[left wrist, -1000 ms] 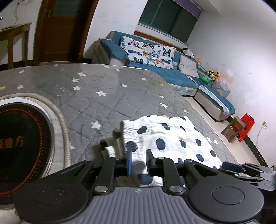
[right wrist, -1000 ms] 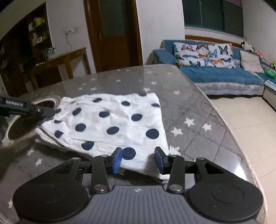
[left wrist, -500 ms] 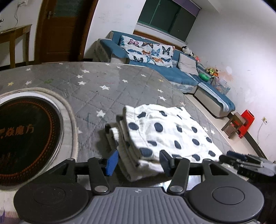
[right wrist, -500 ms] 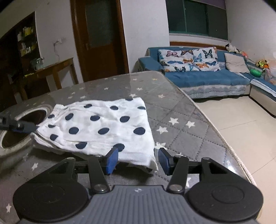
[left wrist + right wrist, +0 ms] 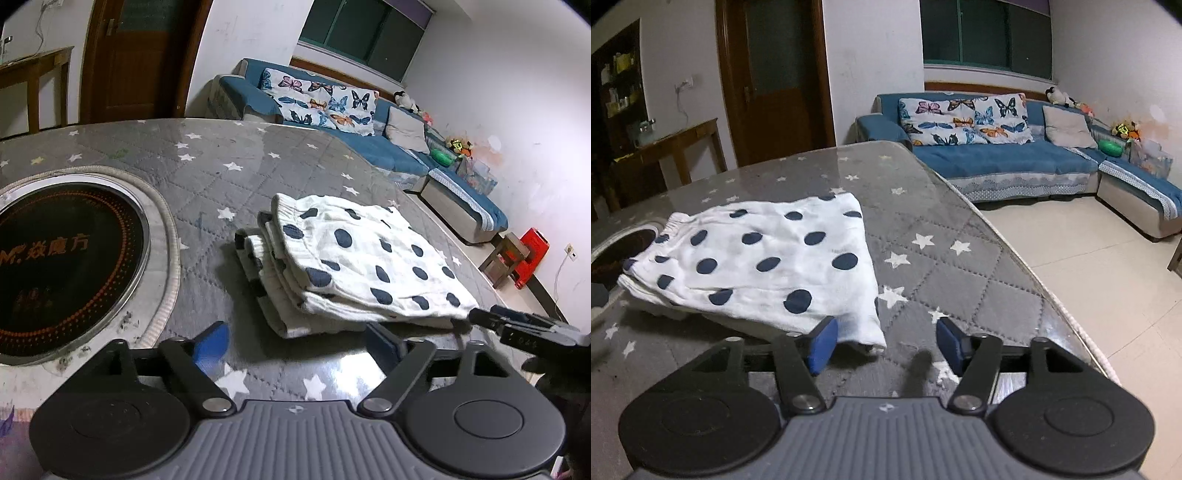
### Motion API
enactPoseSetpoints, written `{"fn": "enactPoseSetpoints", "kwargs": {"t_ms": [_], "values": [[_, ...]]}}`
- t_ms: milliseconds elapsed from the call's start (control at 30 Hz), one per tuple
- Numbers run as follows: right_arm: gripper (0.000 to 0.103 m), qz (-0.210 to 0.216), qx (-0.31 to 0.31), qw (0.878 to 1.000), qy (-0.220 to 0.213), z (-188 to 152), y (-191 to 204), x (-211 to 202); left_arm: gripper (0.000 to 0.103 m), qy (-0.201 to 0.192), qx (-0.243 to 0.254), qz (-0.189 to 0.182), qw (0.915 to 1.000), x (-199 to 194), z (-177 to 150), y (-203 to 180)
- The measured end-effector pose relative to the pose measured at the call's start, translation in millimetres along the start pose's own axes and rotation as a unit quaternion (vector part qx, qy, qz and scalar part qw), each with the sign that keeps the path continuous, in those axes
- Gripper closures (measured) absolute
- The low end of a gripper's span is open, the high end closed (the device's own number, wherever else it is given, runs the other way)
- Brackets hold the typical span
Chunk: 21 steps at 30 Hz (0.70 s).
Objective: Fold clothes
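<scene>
On the desk: a grey quilted cover with white stars [image 5: 280,173] lies under a glossy top, and a round dark hob [image 5: 70,254] is set into it on your left.
Garment: the white polka-dot garment [image 5: 354,254] lies folded in several layers on the desk, flat, with its gathered edges stacked toward the hob and its far corner near the desk's rounded rim.
Left tool: your left tool [image 5: 295,341] has just been opening and now stands wide, with nothing between its blue pads; the stacked edge lies just beyond the tips, apart from them.
Right tool: your right tool [image 5: 884,345] has also just been opening and stands fairly wide; its left pad [image 5: 823,345] sits right at the nearest corner of the cloth, but nothing is pinched.
Step in hand: letting go after a fold, judging by the neat stack.
How to do it well: draw both tools straight back and slightly up, so no pad drags a layer and spoils the fold.
Risk: the right pad by the corner could snag the cloth.
Room beyond: a blue sofa [image 5: 1015,158] with butterfly cushions.
</scene>
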State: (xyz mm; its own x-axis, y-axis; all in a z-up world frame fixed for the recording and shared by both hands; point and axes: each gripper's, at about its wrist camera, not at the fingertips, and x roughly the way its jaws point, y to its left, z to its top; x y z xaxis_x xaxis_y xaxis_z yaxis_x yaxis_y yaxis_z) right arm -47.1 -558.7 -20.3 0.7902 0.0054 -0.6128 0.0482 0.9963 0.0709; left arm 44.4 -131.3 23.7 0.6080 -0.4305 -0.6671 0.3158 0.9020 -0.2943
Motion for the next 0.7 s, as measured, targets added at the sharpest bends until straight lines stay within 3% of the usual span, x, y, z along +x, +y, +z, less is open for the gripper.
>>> {"fn": "enactPoseSetpoints", "kwargs": {"t_ms": [100,200,400,700], "values": [[0.022,-0.005,0.000,1.000,-0.009,0,2,-6,0.007,-0.003,0.007,0.001,1.0000,-3,-3,-3],[0.016,-0.004,0.006,1.000,-0.017,-1,2,-12,0.000,-0.007,0.015,-0.001,0.9999,-6,-6,-6],[0.000,-0.006,-0.010,1.000,-0.029,-6,13,-19,0.000,-0.009,0.024,0.000,0.9997,-10,-13,-9],[0.000,-0.018,-0.027,0.998,-0.045,-15,34,-27,0.000,-0.011,0.035,0.001,0.9993,-17,-24,-12]]}}
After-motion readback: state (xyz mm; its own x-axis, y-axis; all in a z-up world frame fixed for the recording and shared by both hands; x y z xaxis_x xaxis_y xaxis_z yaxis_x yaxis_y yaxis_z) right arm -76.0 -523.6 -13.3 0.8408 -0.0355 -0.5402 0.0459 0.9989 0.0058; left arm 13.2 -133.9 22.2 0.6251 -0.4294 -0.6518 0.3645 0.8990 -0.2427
